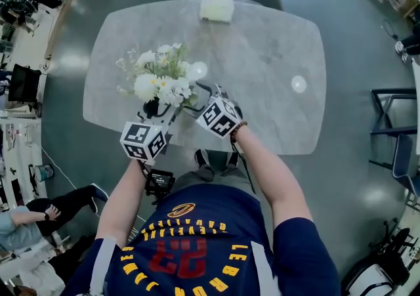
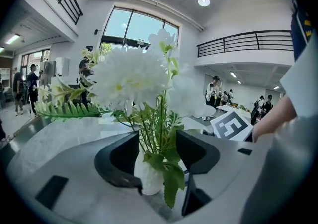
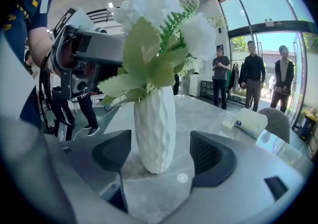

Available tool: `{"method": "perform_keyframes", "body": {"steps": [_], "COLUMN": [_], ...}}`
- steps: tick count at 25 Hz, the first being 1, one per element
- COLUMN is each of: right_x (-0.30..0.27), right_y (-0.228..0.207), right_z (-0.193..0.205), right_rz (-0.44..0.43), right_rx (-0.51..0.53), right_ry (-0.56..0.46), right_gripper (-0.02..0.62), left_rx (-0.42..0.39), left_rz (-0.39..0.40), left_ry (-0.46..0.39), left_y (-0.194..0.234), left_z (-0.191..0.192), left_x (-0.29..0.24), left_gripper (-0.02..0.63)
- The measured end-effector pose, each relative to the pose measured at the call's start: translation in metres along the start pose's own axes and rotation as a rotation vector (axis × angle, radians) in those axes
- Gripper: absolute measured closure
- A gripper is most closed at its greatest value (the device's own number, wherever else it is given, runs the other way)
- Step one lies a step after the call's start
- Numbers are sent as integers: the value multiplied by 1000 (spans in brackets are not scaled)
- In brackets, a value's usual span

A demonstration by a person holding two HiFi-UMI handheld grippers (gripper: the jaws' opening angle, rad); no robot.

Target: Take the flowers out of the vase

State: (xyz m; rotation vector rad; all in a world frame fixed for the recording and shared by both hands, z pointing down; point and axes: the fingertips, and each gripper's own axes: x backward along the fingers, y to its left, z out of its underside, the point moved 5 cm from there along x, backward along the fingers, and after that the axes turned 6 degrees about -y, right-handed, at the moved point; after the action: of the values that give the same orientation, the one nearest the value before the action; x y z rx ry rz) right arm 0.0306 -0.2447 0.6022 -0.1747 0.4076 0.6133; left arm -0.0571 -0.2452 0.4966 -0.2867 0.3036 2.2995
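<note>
The white vase (image 3: 155, 128) stands upright near the bench's (image 1: 262, 58) near edge, toward its left corner. It holds white flowers (image 1: 161, 78) with green leaves and fern. The left tool (image 2: 156, 161) is released, with its jaws apart on either side of the stems and vase. The right tool (image 3: 161, 157) is also released, its jaws wide beside the vase body and clear of it. In the head view, the blooms and tools hide the vase.
</note>
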Motion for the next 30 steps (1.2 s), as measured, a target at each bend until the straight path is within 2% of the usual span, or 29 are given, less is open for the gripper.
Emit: {"method": "perform_keyframes", "body": {"steps": [8, 14, 21, 25, 30], "right_x": [-11, -16, -3, 1, 5], "right_y": [6, 10, 6, 3, 3], "right_z": [-8, -11, -7, -7, -3], "right_rz": [-77, -89, -81, -80, -77], "right_rx": [65, 71, 69, 66, 67], "right_ry": [-13, -2, -2, -3, -9], "right_gripper": [247, 247, 247, 248, 247], "left_rx": [-28, -40, -11, 0, -37], "left_rz": [2, -4, -10, -8, -6], "left_ry": [-5, -5, -31, -65, -79], "left_y": [-3, -1, -9, -10, -17], "left_z": [1, 1, -2, -5, -7], "left_x": [3, 2, -2, 0, 0], "left_gripper": [453, 506, 557, 566, 566]}}
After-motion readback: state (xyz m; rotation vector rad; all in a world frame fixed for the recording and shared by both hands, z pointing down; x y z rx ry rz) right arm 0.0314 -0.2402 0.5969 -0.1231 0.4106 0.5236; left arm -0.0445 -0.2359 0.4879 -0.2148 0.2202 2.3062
